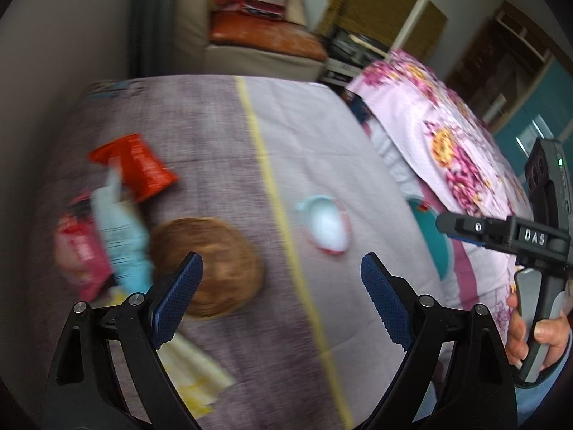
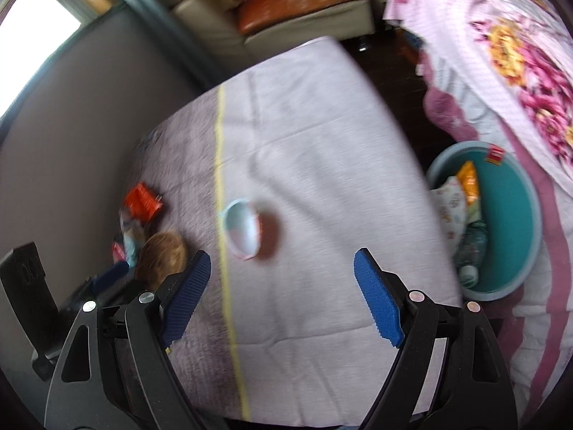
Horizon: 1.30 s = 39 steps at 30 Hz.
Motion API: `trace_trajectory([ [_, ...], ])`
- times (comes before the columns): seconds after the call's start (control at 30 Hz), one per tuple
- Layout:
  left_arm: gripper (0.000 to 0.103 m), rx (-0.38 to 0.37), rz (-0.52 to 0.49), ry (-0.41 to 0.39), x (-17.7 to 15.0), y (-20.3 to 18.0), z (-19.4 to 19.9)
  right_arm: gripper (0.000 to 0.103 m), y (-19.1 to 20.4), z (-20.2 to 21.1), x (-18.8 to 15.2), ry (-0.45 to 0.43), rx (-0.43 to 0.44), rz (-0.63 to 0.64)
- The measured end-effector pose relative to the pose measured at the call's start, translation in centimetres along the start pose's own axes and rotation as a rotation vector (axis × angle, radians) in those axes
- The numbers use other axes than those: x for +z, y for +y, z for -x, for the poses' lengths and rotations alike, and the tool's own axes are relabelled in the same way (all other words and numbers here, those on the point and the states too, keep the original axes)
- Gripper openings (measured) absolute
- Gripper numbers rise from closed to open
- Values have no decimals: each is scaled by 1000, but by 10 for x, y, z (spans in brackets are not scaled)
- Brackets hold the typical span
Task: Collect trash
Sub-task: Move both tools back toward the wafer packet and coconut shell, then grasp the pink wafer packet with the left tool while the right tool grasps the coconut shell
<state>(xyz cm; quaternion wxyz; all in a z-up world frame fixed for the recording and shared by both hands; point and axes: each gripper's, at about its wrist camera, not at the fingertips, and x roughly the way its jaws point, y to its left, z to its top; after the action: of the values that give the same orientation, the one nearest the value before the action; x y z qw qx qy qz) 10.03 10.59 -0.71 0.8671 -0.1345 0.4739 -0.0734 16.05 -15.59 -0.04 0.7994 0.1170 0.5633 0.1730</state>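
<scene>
Trash lies on a grey-and-lilac cloth-covered table [image 1: 222, 114]. An orange wrapper [image 1: 138, 166], a light blue wrapper [image 1: 120, 236] and a pink wrapper [image 1: 80, 254] sit at the left, with a yellow-white wrapper [image 1: 193, 376] near the front. A white cup with a red rim [image 1: 327, 227] lies on its side mid-table; it also shows in the right wrist view [image 2: 243, 229]. A teal bin [image 2: 508, 222] right of the table holds wrappers and a bottle. My left gripper [image 1: 283, 297] is open and empty above the table. My right gripper [image 2: 283, 297] is open and empty.
A round brown woven mat [image 1: 211, 265] lies beside the wrappers. A bed with a pink floral cover [image 1: 447, 136] stands to the right. A sofa with an orange cushion [image 1: 265, 32] is behind the table. A grey wall [image 2: 71, 125] runs along the left.
</scene>
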Motion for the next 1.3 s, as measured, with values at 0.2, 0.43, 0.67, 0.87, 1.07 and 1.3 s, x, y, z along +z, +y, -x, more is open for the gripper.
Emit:
trace_trajectory([
  [0.2,90,78,109,-49,-9,69,26,78,54,-34,-6,80,-6,104],
  [0.43,90,169,253,-84,-20,142,39,78,103,-85,-10,187,41,176],
  [0.67,90,161,344,-54,-21,183,23,51,118,-128,-17,269,69,157],
  [0.87,90,140,338,-34,-12,183,3,43,117,-144,-22,300,113,128],
  [1.07,77,129,299,-17,-11,173,-16,30,121,-158,-25,306,123,132],
  [1.3,40,102,223,19,-20,157,-25,6,112,-144,-20,205,84,151],
])
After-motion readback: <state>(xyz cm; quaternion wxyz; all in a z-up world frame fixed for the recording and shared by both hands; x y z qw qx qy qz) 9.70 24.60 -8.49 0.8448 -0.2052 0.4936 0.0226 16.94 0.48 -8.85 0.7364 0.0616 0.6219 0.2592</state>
